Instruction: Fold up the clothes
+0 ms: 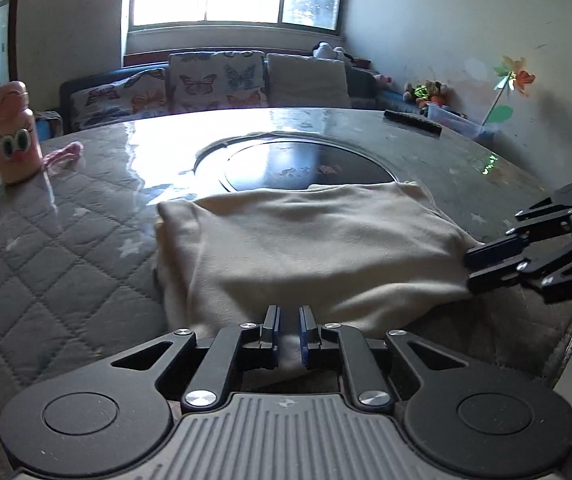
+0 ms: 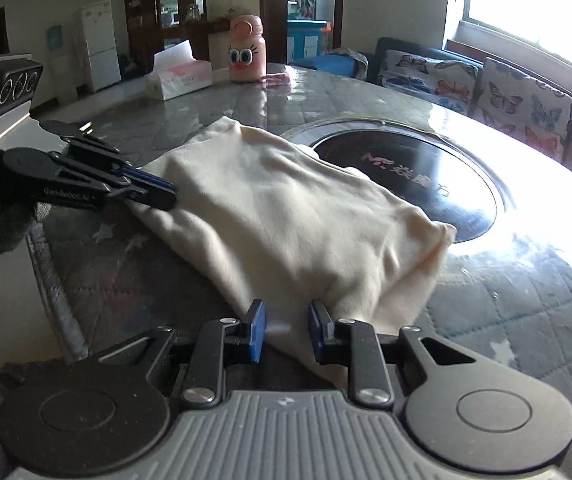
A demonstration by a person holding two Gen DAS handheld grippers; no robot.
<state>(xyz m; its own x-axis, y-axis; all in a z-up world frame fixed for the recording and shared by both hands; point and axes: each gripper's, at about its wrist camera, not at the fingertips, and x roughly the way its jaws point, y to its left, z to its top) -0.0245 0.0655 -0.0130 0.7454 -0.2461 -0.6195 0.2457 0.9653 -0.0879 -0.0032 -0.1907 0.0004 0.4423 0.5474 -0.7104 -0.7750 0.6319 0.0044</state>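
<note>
1. The table (image 1: 86, 248), round and covered in grey quilted cloth under a clear glossy sheet, fills both views; its near rim is cut off behind the gripper bodies, and window glare washes out its surface at centre left in the left view and at far right in the right view.
2. A dark round inset (image 1: 309, 164) sits mid-table; the cloth (image 1: 305, 248) covers its near edge.
3. The cloth, cream and folded into a rough rectangle, lies at the frame centre in both views, on the table's near half. Its layers underneath are hidden.
4. Open quilt lies left of the cloth in the left view and at lower right in the right view.
5. The left gripper (image 1: 289, 330) sits at bottom centre of its own view, jaws nearly together and pinching the cloth's near edge.
6. The right gripper (image 2: 286, 330) has cloth bunched between its blue pads (image 2: 256, 330); the jaws stand narrowly apart, clamped on that corner.
7. A pink bottle (image 2: 246, 50) with cartoon eyes stands at upper centre of the right view, well apart from the cloth.
8. A tissue box (image 2: 178, 74) sits left of it, its print too blurred to make out.
</note>
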